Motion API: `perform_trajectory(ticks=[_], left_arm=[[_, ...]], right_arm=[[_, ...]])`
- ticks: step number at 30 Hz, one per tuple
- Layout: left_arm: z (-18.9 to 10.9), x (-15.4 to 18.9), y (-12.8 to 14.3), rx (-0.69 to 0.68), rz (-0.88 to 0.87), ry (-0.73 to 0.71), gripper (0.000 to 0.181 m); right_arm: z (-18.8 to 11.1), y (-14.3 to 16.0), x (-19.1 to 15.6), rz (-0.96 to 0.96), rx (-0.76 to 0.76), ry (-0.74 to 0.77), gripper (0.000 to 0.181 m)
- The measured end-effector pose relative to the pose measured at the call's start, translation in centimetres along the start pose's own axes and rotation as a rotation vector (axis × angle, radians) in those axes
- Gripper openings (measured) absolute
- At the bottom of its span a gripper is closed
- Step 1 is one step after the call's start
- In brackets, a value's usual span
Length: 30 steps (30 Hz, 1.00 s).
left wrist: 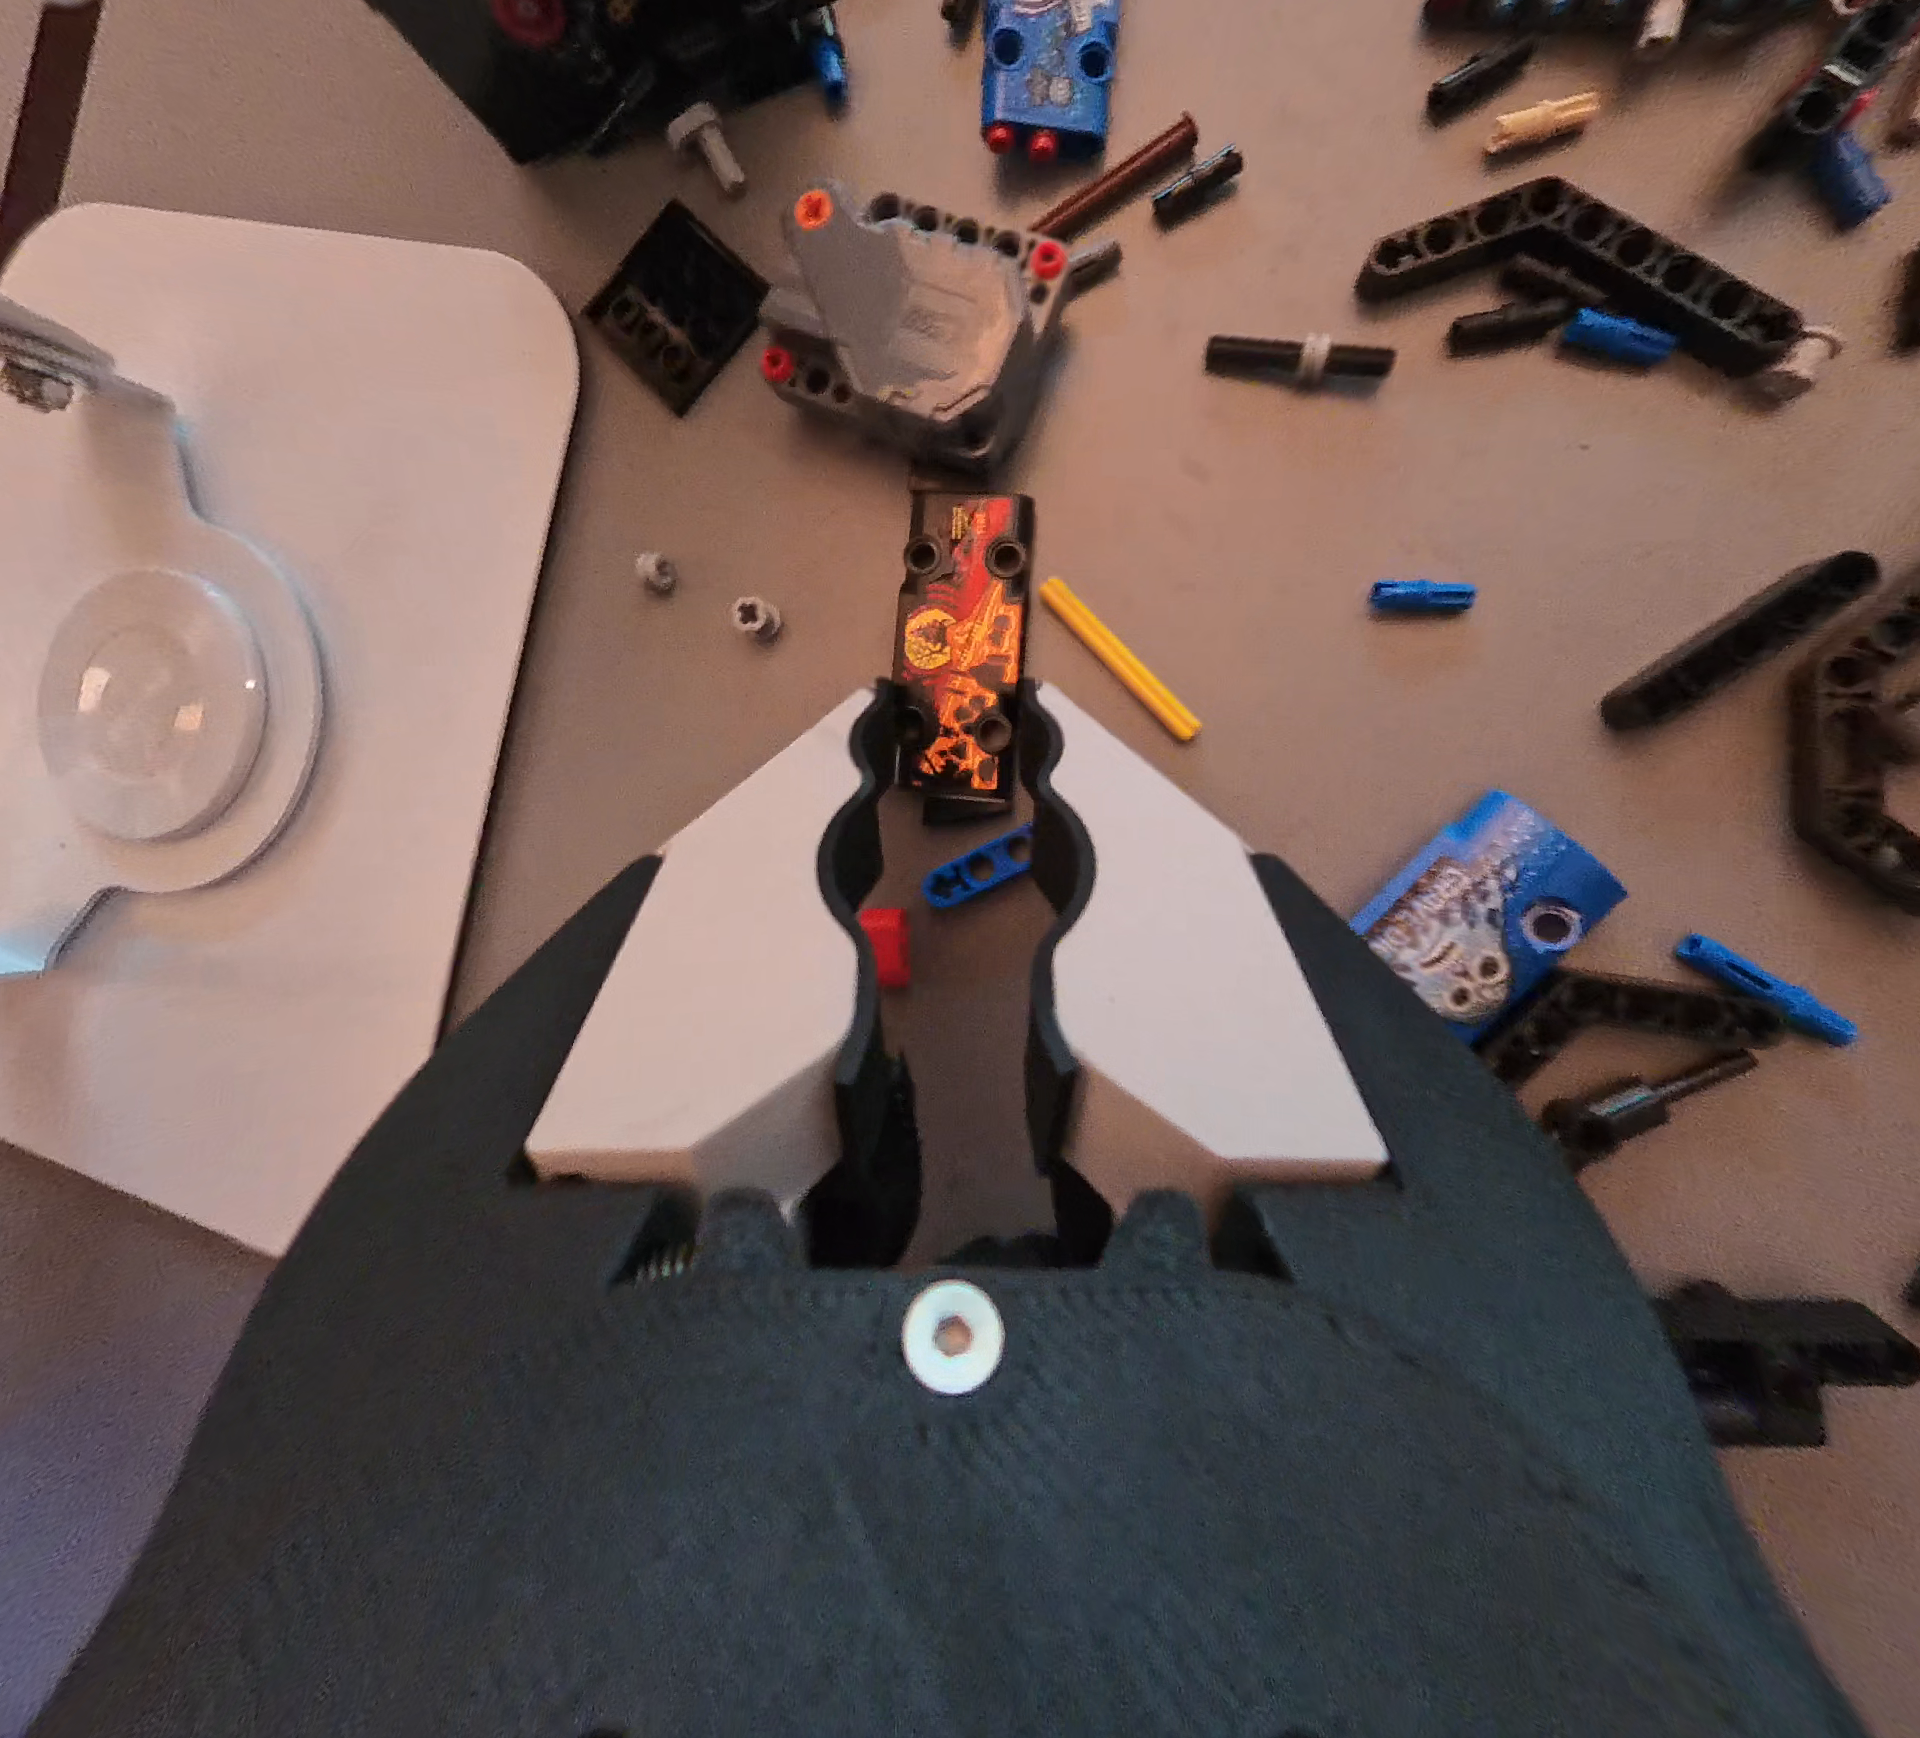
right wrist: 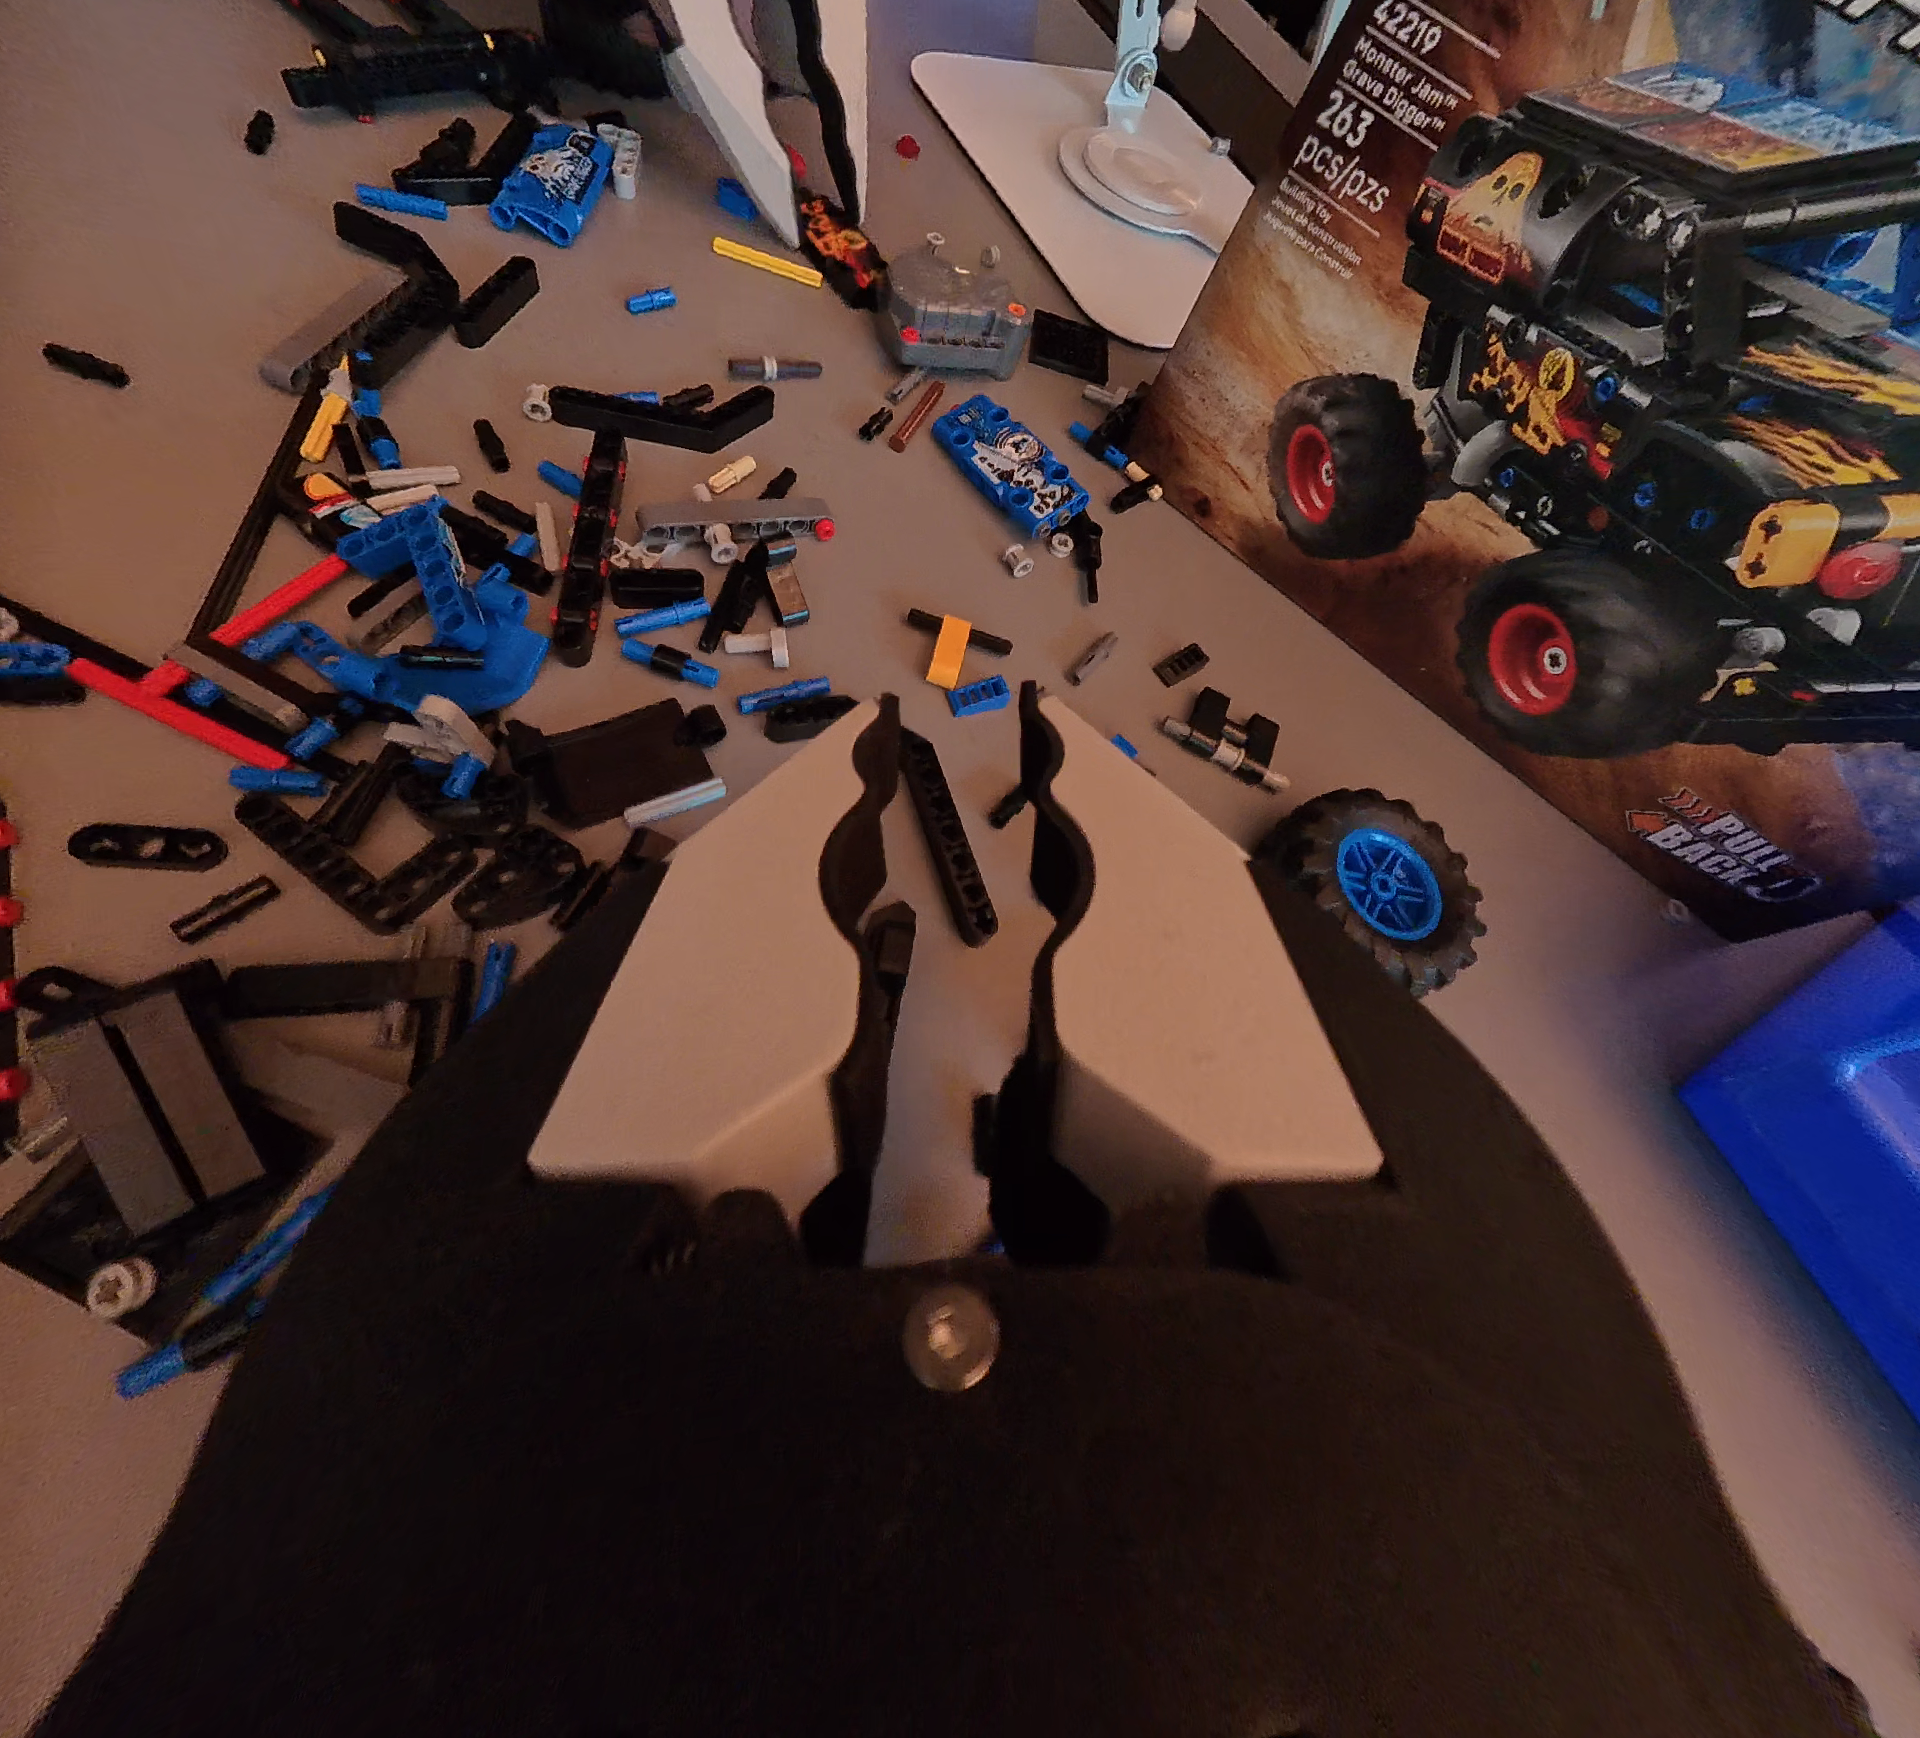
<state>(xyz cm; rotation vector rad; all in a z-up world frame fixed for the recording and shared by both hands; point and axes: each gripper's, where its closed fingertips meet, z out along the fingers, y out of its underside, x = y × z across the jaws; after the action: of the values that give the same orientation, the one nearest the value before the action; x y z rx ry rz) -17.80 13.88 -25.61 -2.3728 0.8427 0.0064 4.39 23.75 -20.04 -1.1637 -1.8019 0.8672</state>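
Observation:
In the left wrist view my left gripper [left wrist: 956, 712] has its fingertips pressed on both long sides of a black panel with an orange flame print [left wrist: 961, 639], at its near end. The panel points away toward a grey motor block [left wrist: 914, 338]. The right wrist view shows this gripper [right wrist: 821, 202] coming down from above onto the panel [right wrist: 842, 244]; I cannot tell whether the panel is off the table. My right gripper [right wrist: 956, 712] is open and empty, over a black holed beam [right wrist: 945, 847] that lies between its fingers on the table.
Several loose black, blue and grey bricks cover the grey table. A yellow axle [left wrist: 1117, 654] lies right of the panel, a small blue beam [left wrist: 977, 867] and a red piece [left wrist: 888, 945] under the left fingers. A white lamp base [left wrist: 312, 649] stands left. A toy box [right wrist: 1558, 338], a blue-rimmed wheel [right wrist: 1377, 888] and a blue bin [right wrist: 1829, 1169] are right. One gripper's finger ends stand about 25 cm off the other's. My right tips are about 20 cm from the grey motor block [left wrist: 914, 338], my left tips only 6 cm.

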Motion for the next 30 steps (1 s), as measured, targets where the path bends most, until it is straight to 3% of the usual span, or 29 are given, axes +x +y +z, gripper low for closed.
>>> perform_trajectory(ticks=[5,7,11,14,17,18,20,22,30], left_arm=[[-1.6,0.9,-0.9,0.009,0.121,-0.092,0.019],[-2.7,2.5,-2.9,0.104,0.110,-0.061,0.000],[-3.6,6.5,-6.0,0.228,0.075,0.043,0.000],[-3.2,5.0,-4.6,0.137,0.087,-0.061,0.007],[-2.3,1.8,-2.5,0.042,0.008,-0.144,0.047],[-1.7,1.2,-1.5,-0.001,-0.003,-0.153,0.050],[-0.5,1.3,-0.3,-0.056,-0.033,-0.113,0.043],[0.0,1.5,-0.7,-0.018,-0.077,-0.065,0.029],[-0.3,2.0,-0.9,0.023,-0.052,-0.088,0.025]], right_arm=[[0.5,-4.1,-1.8,0.010,0.062,-0.061,0.023],[1.1,-5.9,-2.7,-0.083,0.064,-0.058,0.022],[3.7,-7.7,-4.7,-0.338,0.012,-0.041,0.025],[6.0,-6.2,-5.5,-0.496,-0.109,-0.039,0.026],[7.1,-5.6,-6.9,-0.502,-0.105,-0.092,0.027],[7.2,-5.4,-7.2,-0.492,-0.103,-0.107,0.026],[7.4,-4.9,-7.1,-0.489,-0.113,-0.108,0.026],[7.3,-4.6,-6.9,-0.466,-0.113,-0.113,0.026],[6.6,-5.2,-6.2,-0.314,-0.031,-0.151,0.025]])
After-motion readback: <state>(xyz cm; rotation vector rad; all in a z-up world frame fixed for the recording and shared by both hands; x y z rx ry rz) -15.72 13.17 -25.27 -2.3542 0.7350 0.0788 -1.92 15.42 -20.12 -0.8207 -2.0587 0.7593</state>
